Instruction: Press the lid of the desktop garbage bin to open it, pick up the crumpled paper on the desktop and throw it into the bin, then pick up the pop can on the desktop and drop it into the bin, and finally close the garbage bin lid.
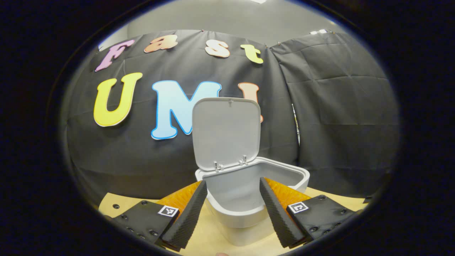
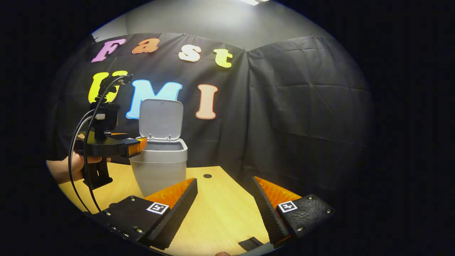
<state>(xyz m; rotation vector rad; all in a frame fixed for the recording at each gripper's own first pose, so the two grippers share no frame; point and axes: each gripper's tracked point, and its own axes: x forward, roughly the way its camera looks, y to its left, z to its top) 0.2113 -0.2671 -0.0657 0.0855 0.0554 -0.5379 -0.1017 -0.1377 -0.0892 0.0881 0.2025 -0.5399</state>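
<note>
While bin (image 1: 245, 199) lid (image 1: 226, 132) stands upright, left gripper (image 1: 233, 185) and right gripper (image 2: 224, 183) both spread, empty.

We cannot see the floor of the bin (image 1: 245, 199) beyond the left claw (image 1: 233, 186). In the right gripper view, the left claw's (image 2: 140, 145) tips are hidden against the bin's (image 2: 160, 167) rim.

A light wooden table (image 2: 220, 209) carries the grey garbage bin (image 2: 160, 170), lid raised, standing near its far edge, just beside a small dark hole (image 2: 207, 176).
</note>
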